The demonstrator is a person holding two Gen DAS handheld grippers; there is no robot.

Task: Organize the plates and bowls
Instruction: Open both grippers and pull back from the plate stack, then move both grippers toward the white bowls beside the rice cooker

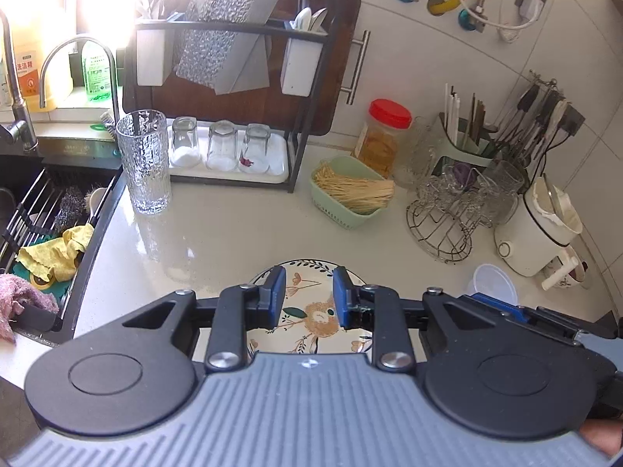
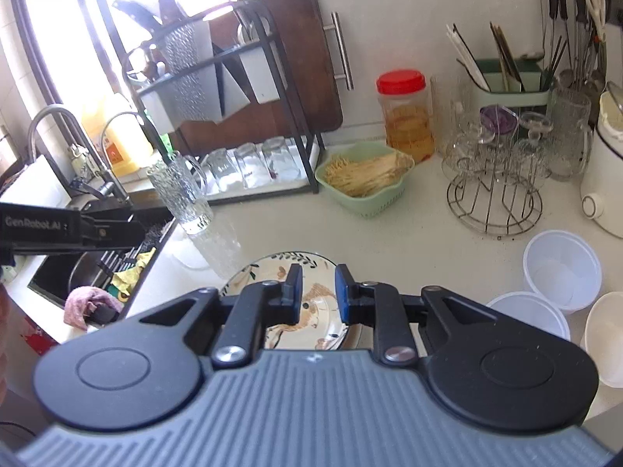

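Both grippers hang above a flowered plate (image 1: 311, 311) on the tabletop (image 1: 233, 233), jaws narrowed and empty; white bowls (image 2: 560, 268) wait nearby for stacking.

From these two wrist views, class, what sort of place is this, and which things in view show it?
Most likely a home kitchen: a sink with a faucet, a dish rack holding upturned glasses, and hanging utensils over a counter bearing a patterned plate.

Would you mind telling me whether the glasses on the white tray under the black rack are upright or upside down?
Upside down: the glasses stand mouth-down on the white tray, thick bases on top.
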